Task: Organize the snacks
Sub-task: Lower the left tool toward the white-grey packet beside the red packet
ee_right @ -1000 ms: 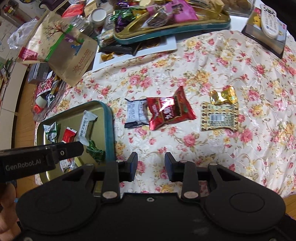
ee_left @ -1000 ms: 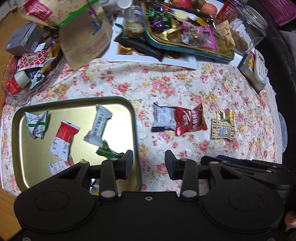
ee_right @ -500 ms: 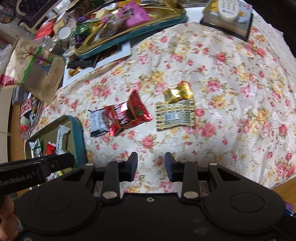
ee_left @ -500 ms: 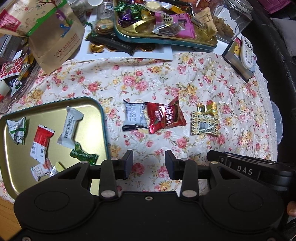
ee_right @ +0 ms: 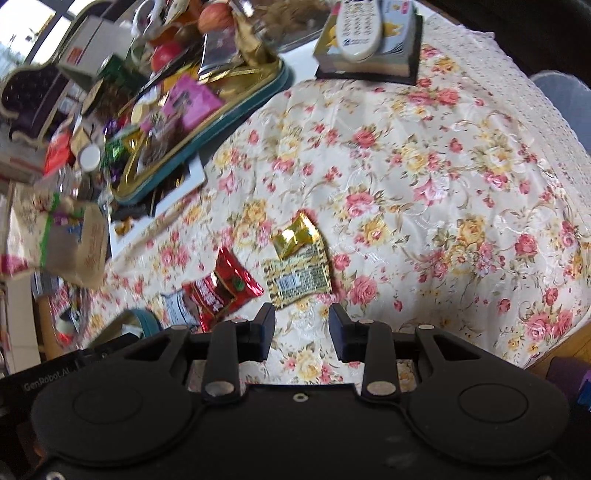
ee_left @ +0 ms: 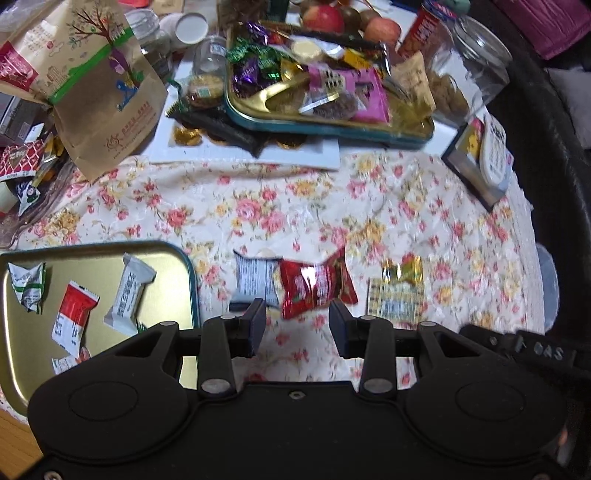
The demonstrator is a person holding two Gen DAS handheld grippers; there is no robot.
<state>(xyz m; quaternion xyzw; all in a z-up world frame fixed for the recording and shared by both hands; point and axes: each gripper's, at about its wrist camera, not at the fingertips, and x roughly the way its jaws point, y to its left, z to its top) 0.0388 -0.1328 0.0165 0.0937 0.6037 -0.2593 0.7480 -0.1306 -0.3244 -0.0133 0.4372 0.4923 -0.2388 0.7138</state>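
Observation:
Loose snacks lie in a row on the flowered tablecloth: a grey-white packet (ee_left: 255,280), a red packet (ee_left: 314,284), a yellow checkered packet (ee_left: 395,301) and a gold candy (ee_left: 402,269). My left gripper (ee_left: 297,328) hovers open just short of the red packet, with nothing between its fingers. At the left, the gold tray (ee_left: 192,280) holds several wrapped snacks, among them a white one (ee_left: 129,295). My right gripper (ee_right: 301,326) is open and empty, just short of the checkered packet (ee_right: 299,277). The gold candy (ee_right: 295,234) lies beyond it and the red packet (ee_right: 221,288) to its left.
At the back stand a full sweets tray (ee_left: 332,125), a brown paper bag (ee_left: 96,85) and a glass jar (ee_left: 469,74). A remote lies on a box (ee_right: 358,29) at the far right. The table edge (ee_right: 546,354) runs close on the right.
Both grippers have moved to the right. The left one went from over the gold tray to the loose packets. The right view has rolled, and the packets lie nearer its fingers. Both gaps are unchanged.

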